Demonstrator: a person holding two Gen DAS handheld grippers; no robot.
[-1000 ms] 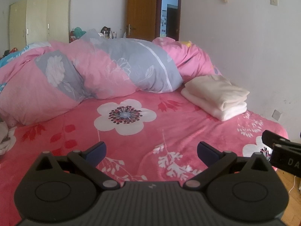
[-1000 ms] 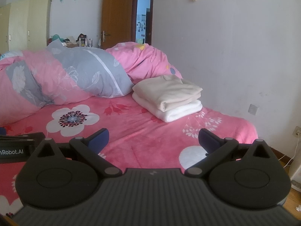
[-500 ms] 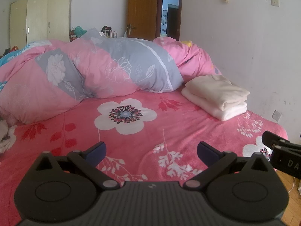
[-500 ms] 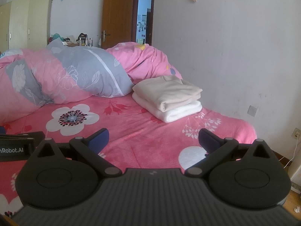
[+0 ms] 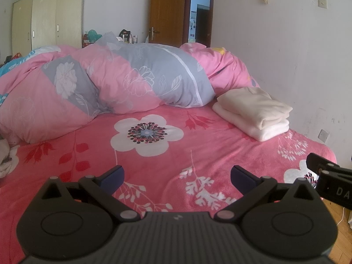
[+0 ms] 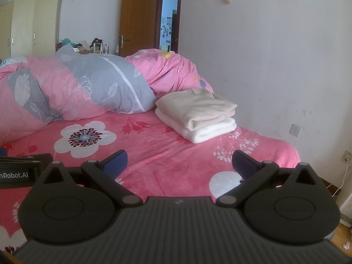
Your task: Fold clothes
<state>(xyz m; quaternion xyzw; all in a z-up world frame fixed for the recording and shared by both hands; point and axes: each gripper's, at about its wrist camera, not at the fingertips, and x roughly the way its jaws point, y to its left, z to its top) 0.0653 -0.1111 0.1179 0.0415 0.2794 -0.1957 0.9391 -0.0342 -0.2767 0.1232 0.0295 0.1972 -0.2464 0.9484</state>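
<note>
Two folded clothes (image 5: 253,114) lie stacked at the bed's (image 5: 198,154) right edge, long axis running toward the near-right corner. Left hand-held gripper (image 5: 177,177) and right hand-held gripper (image 6: 179,161) gape wide, holding nothing.

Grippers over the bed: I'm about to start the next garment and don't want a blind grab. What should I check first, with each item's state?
1. Left gripper open, nothing held: ok.
2. Right gripper open, nothing held: ok.
3. Folded stack tidy near the wall: ok.
4. Blanket ahead bare for laying out: ok.
5. Next garment located: cannot tell; only a pale crumpled cloth at the left edge.
6. Duvet away from working area: ok.
</note>
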